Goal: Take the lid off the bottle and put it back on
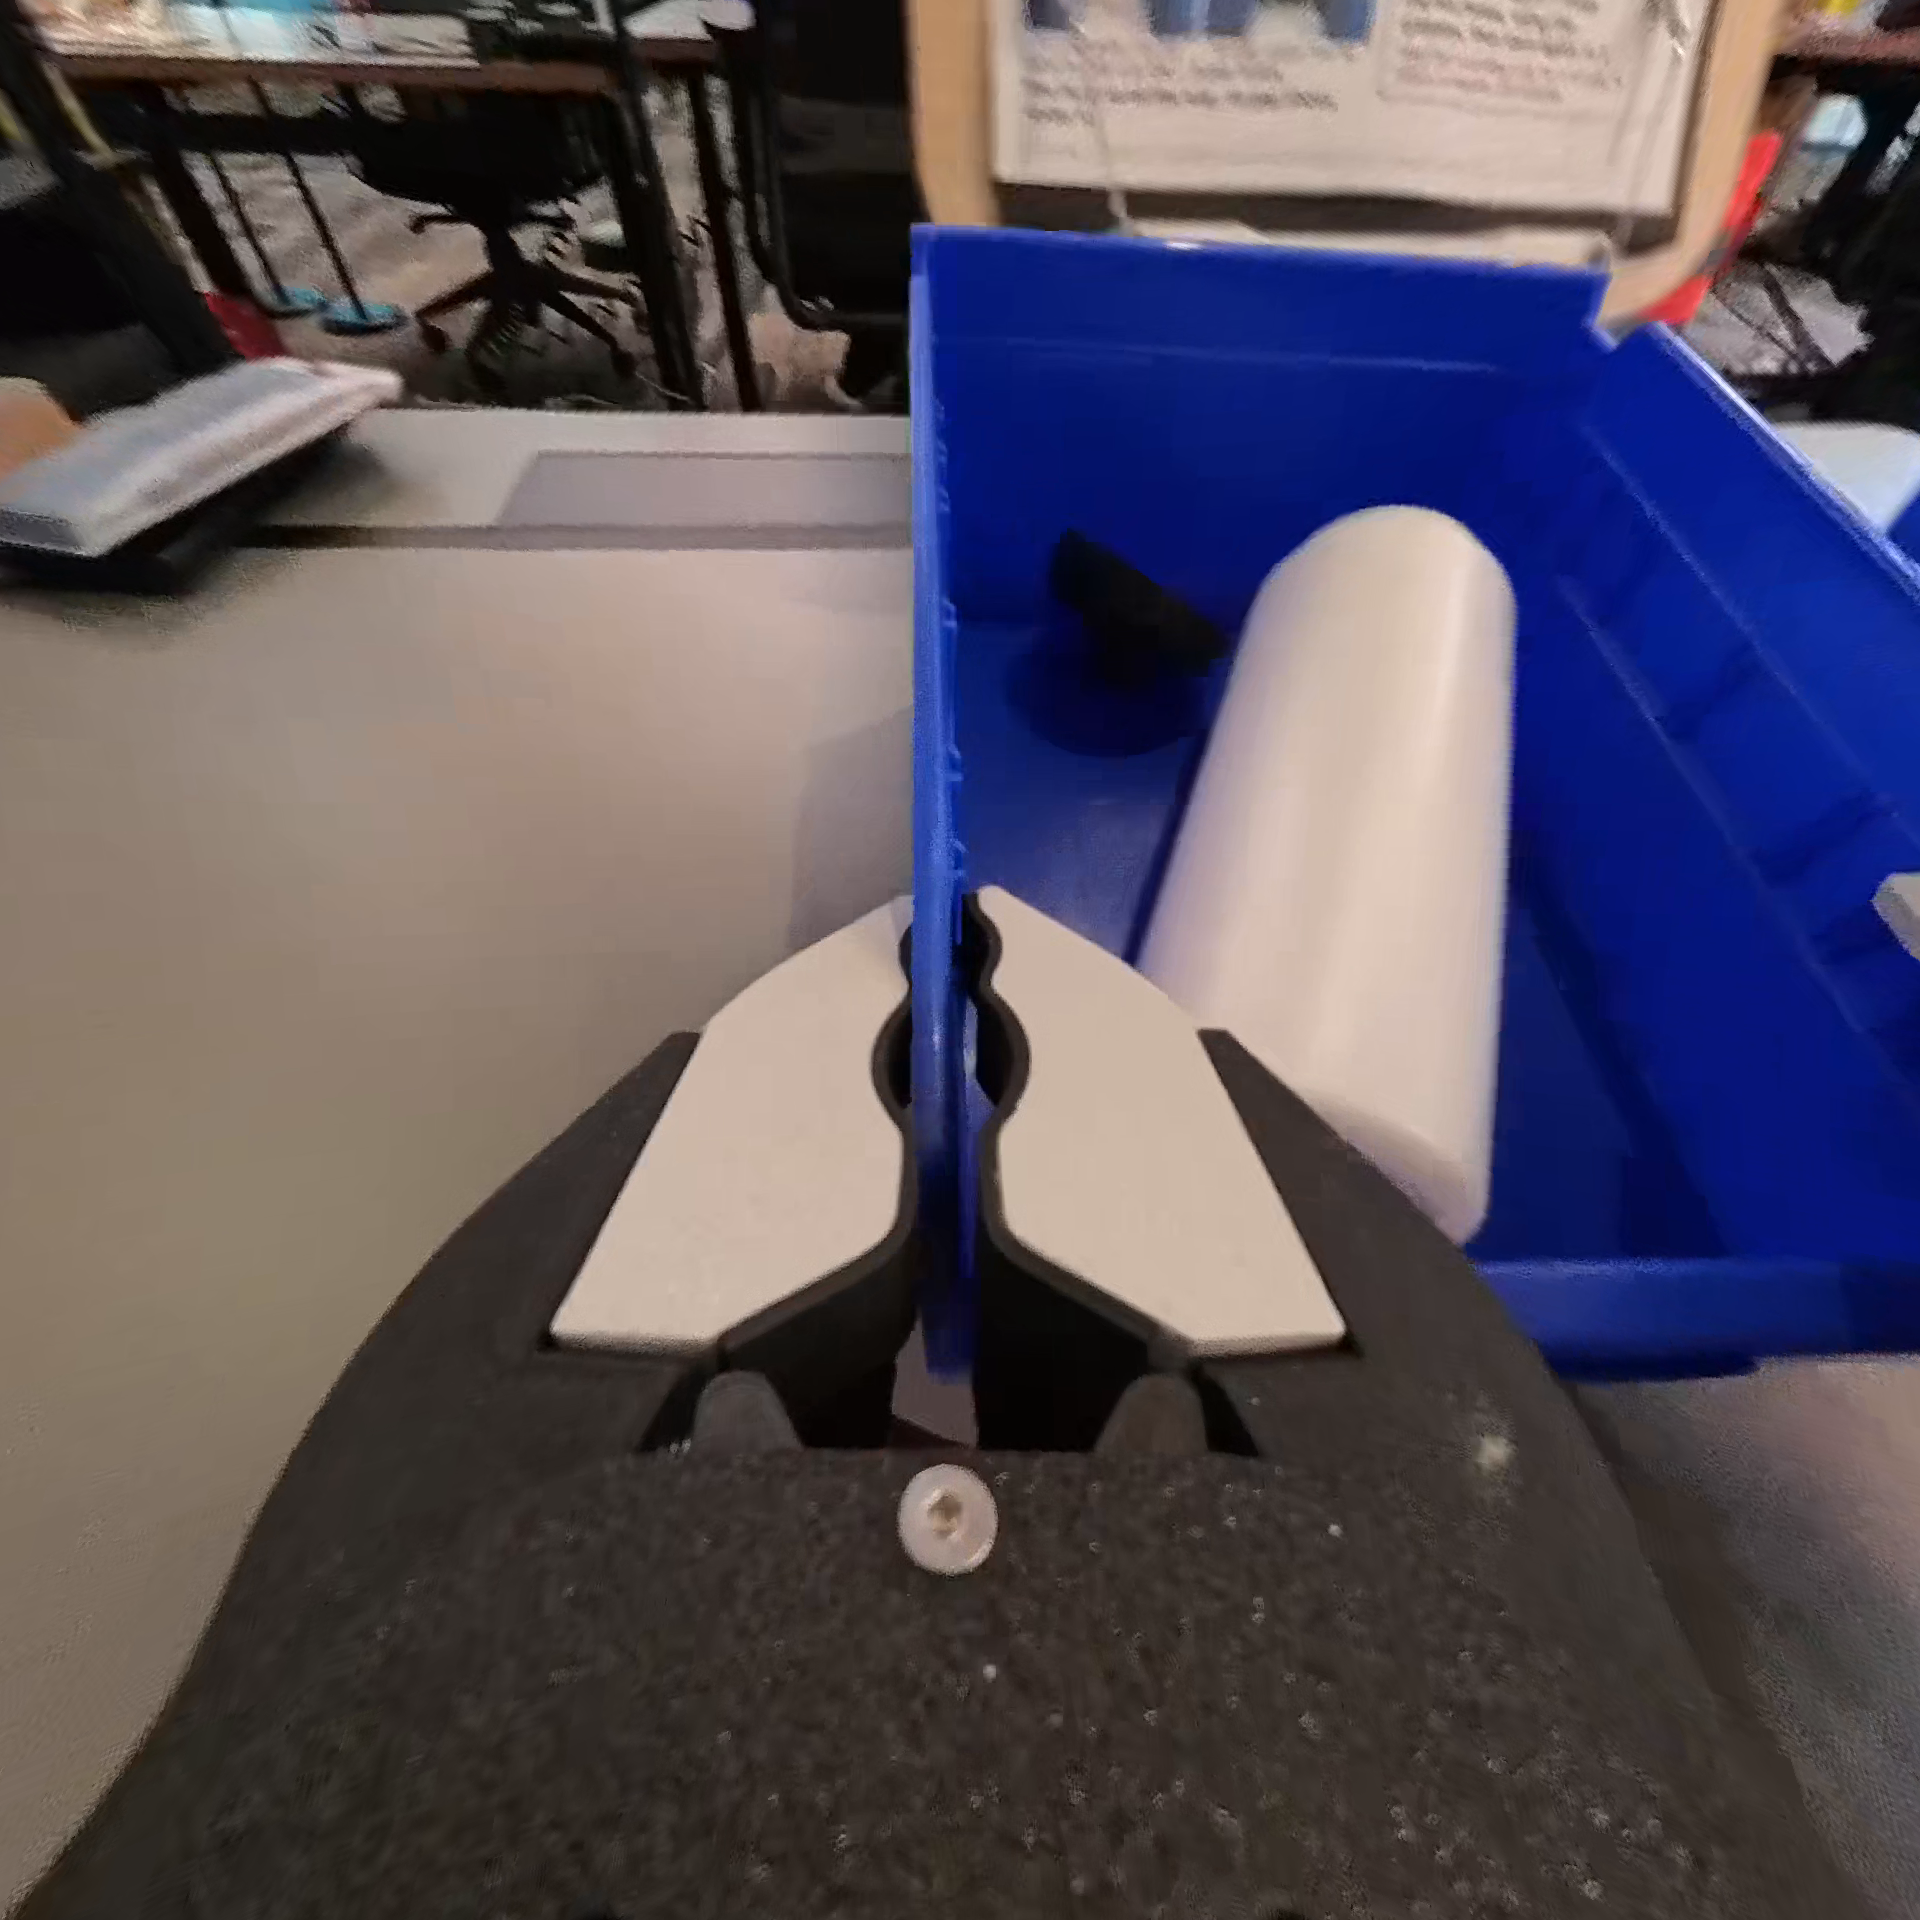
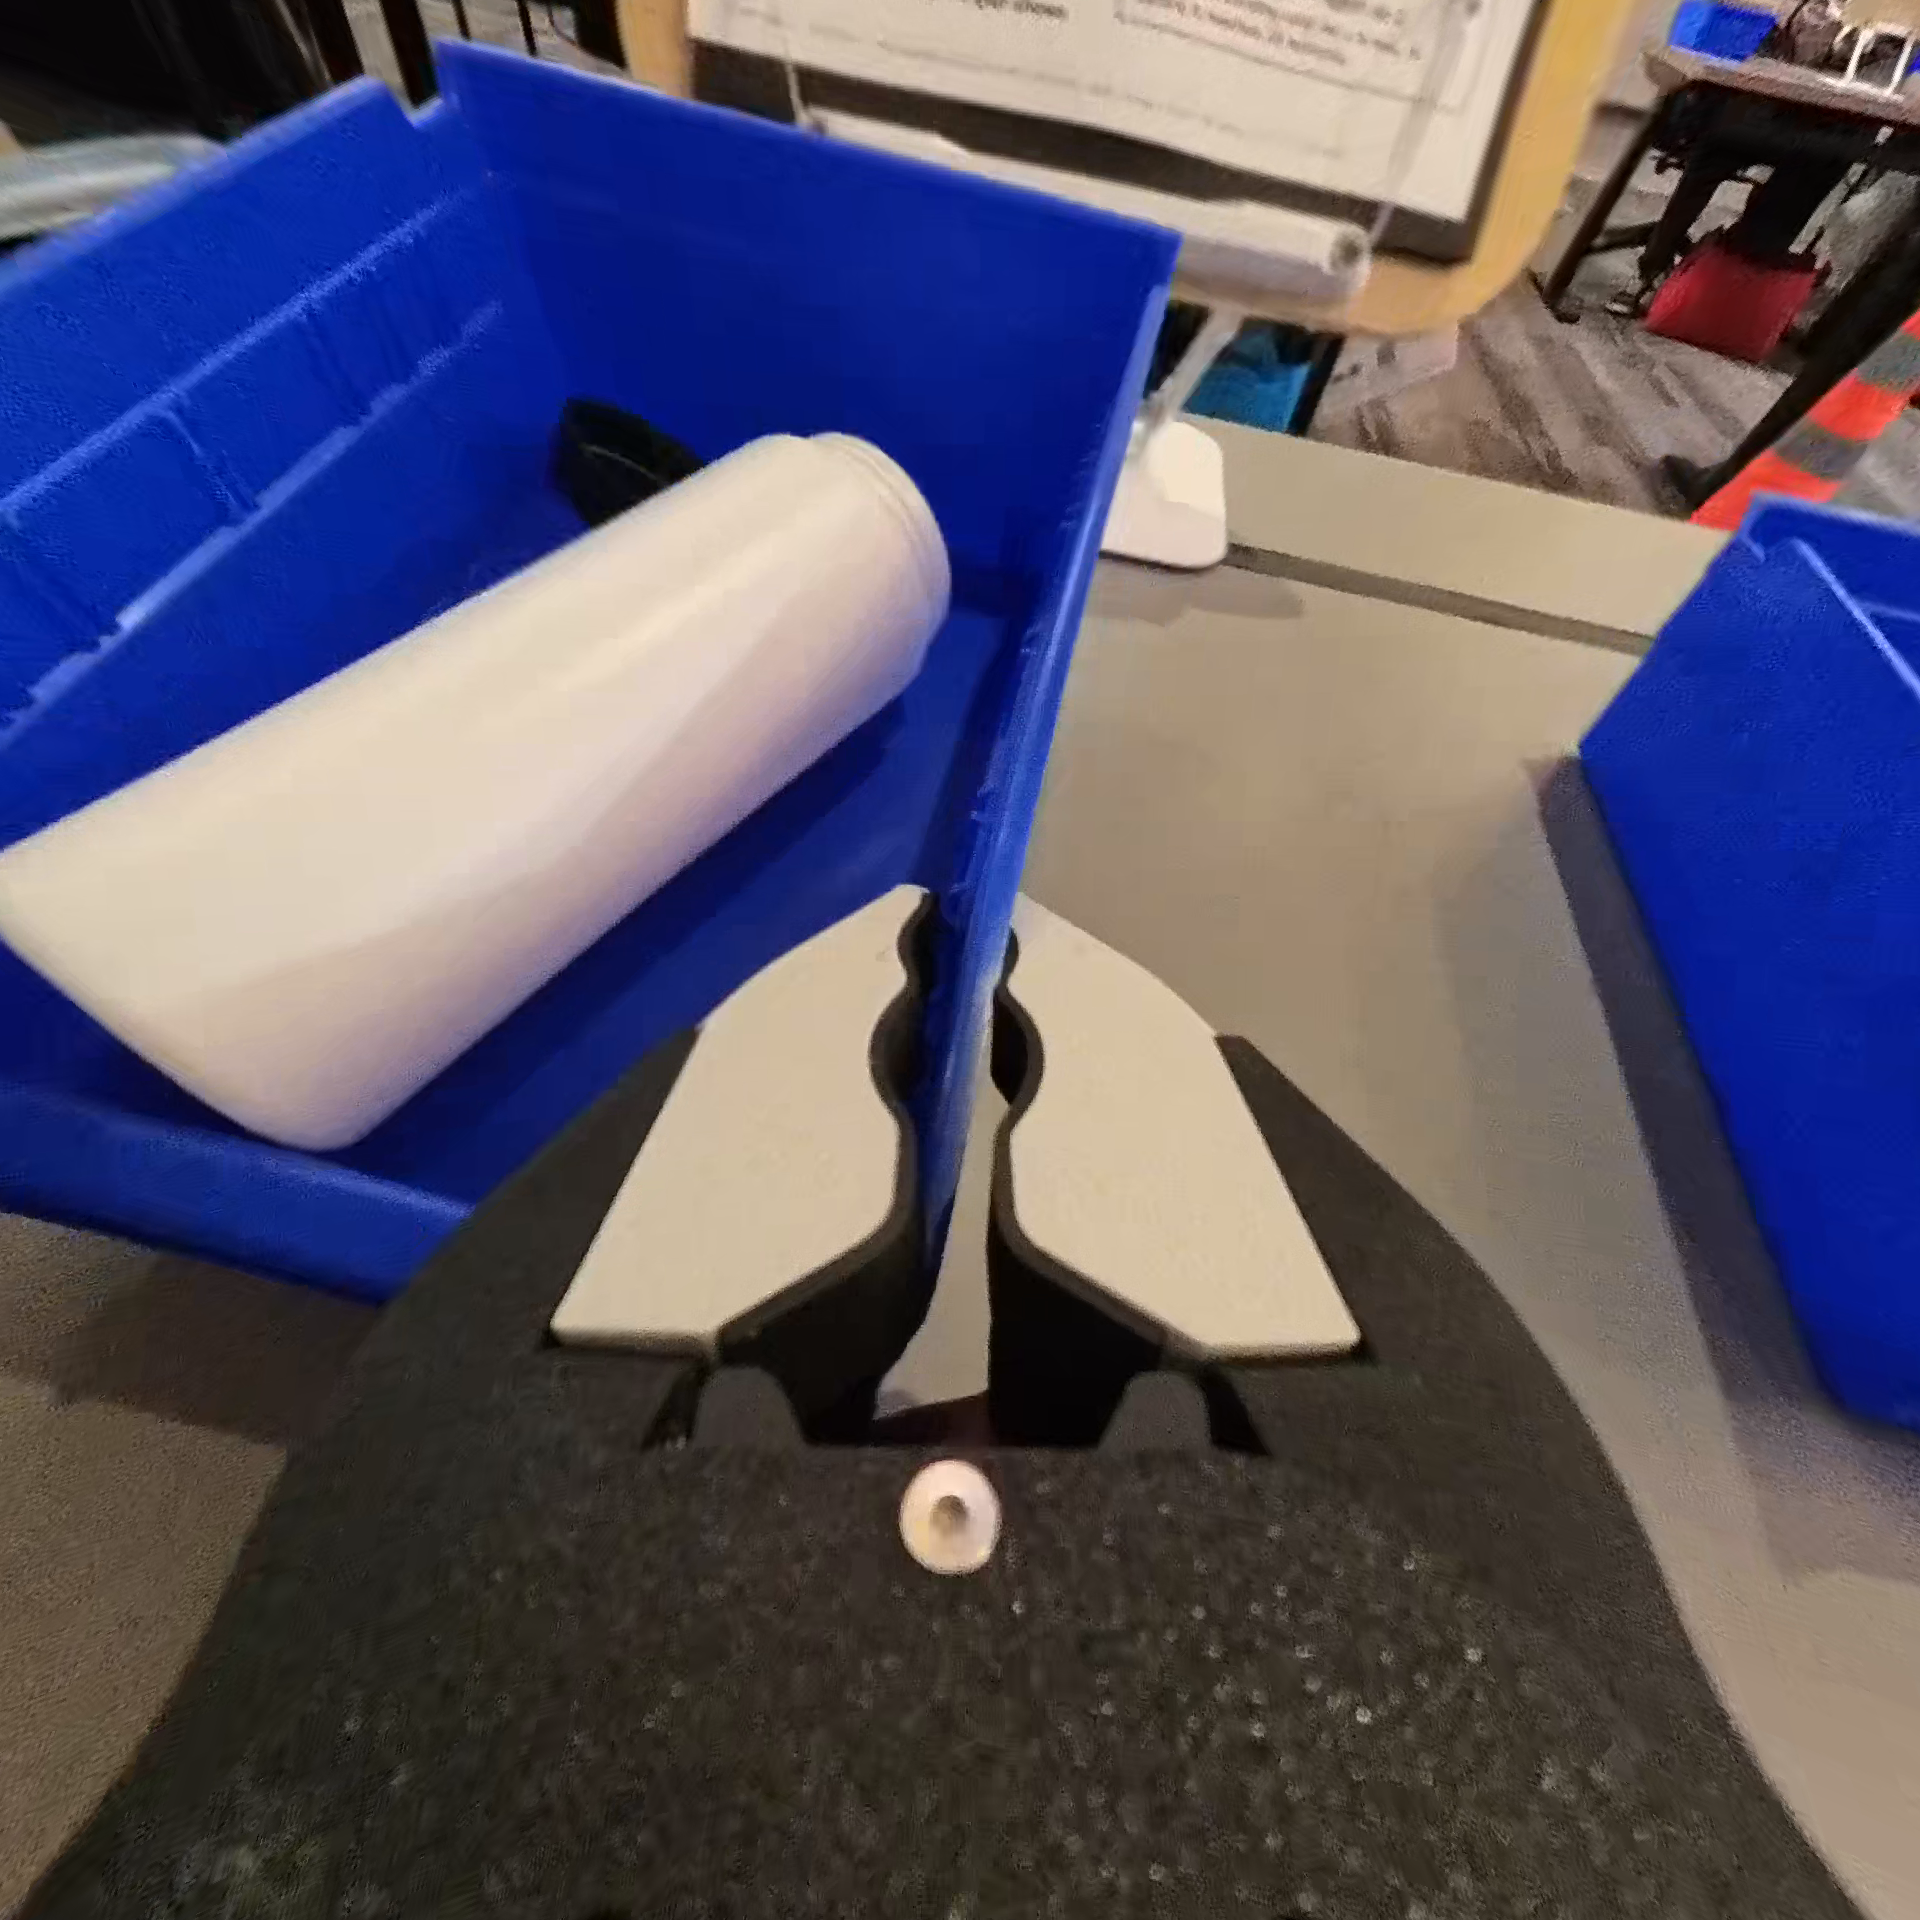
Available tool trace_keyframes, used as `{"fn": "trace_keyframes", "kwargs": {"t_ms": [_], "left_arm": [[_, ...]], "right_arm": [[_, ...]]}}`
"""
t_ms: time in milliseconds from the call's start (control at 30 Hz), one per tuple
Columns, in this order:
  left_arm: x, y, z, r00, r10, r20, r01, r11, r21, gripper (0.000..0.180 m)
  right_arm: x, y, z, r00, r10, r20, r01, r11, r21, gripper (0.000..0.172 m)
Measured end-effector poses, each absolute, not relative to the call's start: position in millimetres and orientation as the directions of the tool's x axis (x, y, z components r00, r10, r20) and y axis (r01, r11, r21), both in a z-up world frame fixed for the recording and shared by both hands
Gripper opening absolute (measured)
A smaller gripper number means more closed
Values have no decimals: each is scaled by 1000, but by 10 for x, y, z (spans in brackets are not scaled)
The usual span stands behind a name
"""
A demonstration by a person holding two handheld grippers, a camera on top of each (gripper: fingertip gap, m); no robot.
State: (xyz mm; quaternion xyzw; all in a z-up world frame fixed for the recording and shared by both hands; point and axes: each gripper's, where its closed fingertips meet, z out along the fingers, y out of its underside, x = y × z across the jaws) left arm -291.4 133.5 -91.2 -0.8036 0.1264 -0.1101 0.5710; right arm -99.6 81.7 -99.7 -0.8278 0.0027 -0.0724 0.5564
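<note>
Left wrist view: the left gripper (image 1: 948, 914) is clamped on the left wall of the blue bin (image 1: 1247, 416). The right gripper (image 2: 971, 914) pinches the bin's right wall. A white bottle (image 2: 499, 790) lies inside, neck far, its black lid (image 1: 1127, 613) off beside it at the far end.

Grey tabletop (image 1: 416, 831) runs back to a seam; beyond it, patterned carpet (image 2: 1558, 405), dark-legged desks (image 1: 665, 208) and a black office chair (image 1: 499, 239). A wood-framed board (image 2: 1143, 94) carrying printed sheets stands behind. Orange shape at far right (image 2: 1860, 416), possibly a traffic cone.
</note>
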Motion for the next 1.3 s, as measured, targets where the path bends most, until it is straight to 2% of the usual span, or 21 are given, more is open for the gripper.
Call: {"fn": "trace_keyframes", "kwargs": {"t_ms": [267, 433, 500, 600, 767, 833, 900, 1033, 1167, 1267, 1300], "left_arm": [[-4173, 1734, -958, 976, -196, 90, 14, -358, -934, 1], [-4672, 1902, -1128, 984, -143, 101, 35, -404, -914, 2], [-4731, 1958, -1177, 976, -165, 145, 66, -407, -911, 2], [-4781, 2006, -1193, 972, -162, 173, 94, -407, -909, 3], [-4784, 2041, -1188, 976, -147, 159, 90, -391, -916, 3], [-4774, 2057, -1184, 972, -163, 167, 91, -393, -915, 6], [-4779, 2061, -1172, 970, -171, 171, 88, -409, -908, 29], [-4806, 1997, -965, 962, -187, 198, 121, -355, -927, 47], [-4809, 1954, -1104, 980, -167, 105, 29, -401, -915, 49], [-4922, 2014, -1189, 994, -109, 16, -29, -400, -916, 47], [-4962, 2032, -1187, 995, -95, 7, -32, -403, -915, 39]], "right_arm": [[-2216, 1431, -973, 990, 58, 130, 143, -417, -897, 8], [-2754, 1627, -1228, 991, 115, 62, 110, -476, -872, 10], [-2841, 1667, -1224, 990, 109, 88, 128, -458, -880, 12], [-2921, 1711, -1226, 992, 121, 31, 85, -469, -879, 16], [-2931, 1774, -1239, 971, 220, 89, 189, -488, -852, 22], [-2943, 1717, -1223, 959, 275, 75, 208, -495, -844, 26], [-2890, 1603, -1105, 946, 316, 73, 219, -457, -862, 34], [-2671, 1152, -841, 889, 452, 70, 249, -351, -903, 48], [-2103, 677, -821, 856, 513, 68, 260, -311, -914, 49], [-1497, 360, -888, 898, 437, -42, 133, -362, -923, 48], [-1334, 240, -899, 903, 422, -85, 80, -360, -929, 48]]}}
